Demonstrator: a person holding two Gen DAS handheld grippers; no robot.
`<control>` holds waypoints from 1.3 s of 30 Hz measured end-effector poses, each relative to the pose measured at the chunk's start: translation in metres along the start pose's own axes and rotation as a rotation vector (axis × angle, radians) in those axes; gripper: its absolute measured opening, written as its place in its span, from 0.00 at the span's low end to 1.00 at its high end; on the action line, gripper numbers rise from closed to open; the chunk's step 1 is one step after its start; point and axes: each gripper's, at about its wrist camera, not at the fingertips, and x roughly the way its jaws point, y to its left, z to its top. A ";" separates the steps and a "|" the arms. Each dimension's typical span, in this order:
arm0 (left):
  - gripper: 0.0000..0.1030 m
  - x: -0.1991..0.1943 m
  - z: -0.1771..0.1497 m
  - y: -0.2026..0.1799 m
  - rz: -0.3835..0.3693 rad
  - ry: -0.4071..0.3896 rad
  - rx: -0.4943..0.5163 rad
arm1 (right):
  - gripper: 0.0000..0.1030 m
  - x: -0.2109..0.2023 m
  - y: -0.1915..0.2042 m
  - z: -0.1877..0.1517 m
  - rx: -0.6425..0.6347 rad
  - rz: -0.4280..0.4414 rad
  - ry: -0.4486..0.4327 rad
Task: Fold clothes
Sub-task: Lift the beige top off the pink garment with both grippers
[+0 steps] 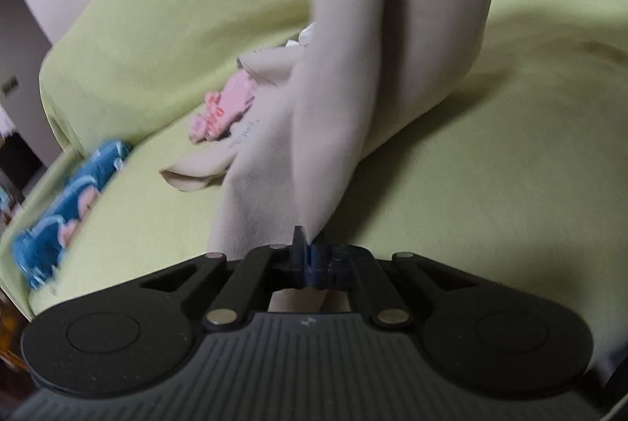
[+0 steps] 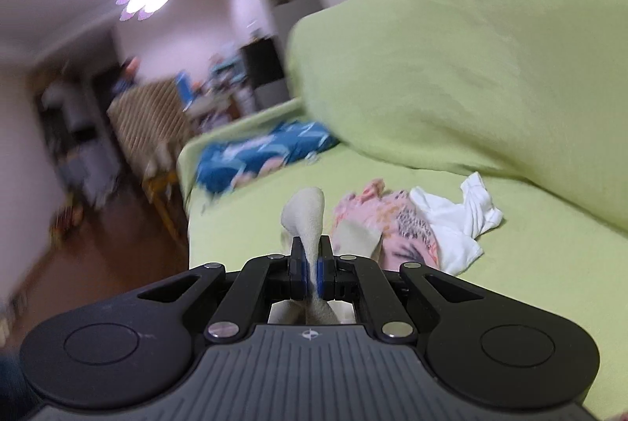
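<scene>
My left tongs (image 1: pixel 310 256) & right tongs (image 2: pixel 312 264) each pinch the beige cloth (image 1: pixel 353 87), hanging long-ways between them over the sofa (image 1: pixel 490 166).

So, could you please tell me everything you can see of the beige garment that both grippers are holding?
The beige garment looks like soft, plain, matte cloth. It hangs in long folds, lifted above the green sofa cover, with its lower part still lying there beside pink clothing. The left gripper has its jaws shut on one edge; the right gripper pinches another bunched bit that pokes up between its jaws.
</scene>
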 end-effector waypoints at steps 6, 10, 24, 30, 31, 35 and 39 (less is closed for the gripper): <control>0.02 -0.012 -0.022 -0.002 -0.028 0.049 0.104 | 0.05 -0.017 0.029 -0.086 -0.215 -0.067 0.268; 0.02 -0.016 -0.028 -0.011 -0.038 0.048 0.151 | 0.15 -0.012 0.050 -0.122 -0.349 -0.144 0.387; 0.04 -0.030 -0.025 -0.019 -0.055 0.030 0.191 | 0.00 0.005 0.096 -0.100 -0.671 -0.120 0.415; 0.06 -0.046 -0.033 -0.014 -0.068 0.016 0.208 | 0.00 0.005 0.091 -0.091 -0.718 -0.172 0.404; 0.06 -0.048 -0.034 -0.015 -0.070 0.016 0.217 | 0.00 0.003 0.089 -0.087 -0.727 -0.189 0.395; 0.14 -0.053 -0.037 -0.021 -0.061 0.018 0.260 | 0.00 -0.002 0.082 -0.070 -0.743 -0.232 0.358; 0.22 -0.042 -0.042 -0.025 -0.011 0.052 0.271 | 0.00 -0.011 0.082 -0.059 -0.736 -0.247 0.321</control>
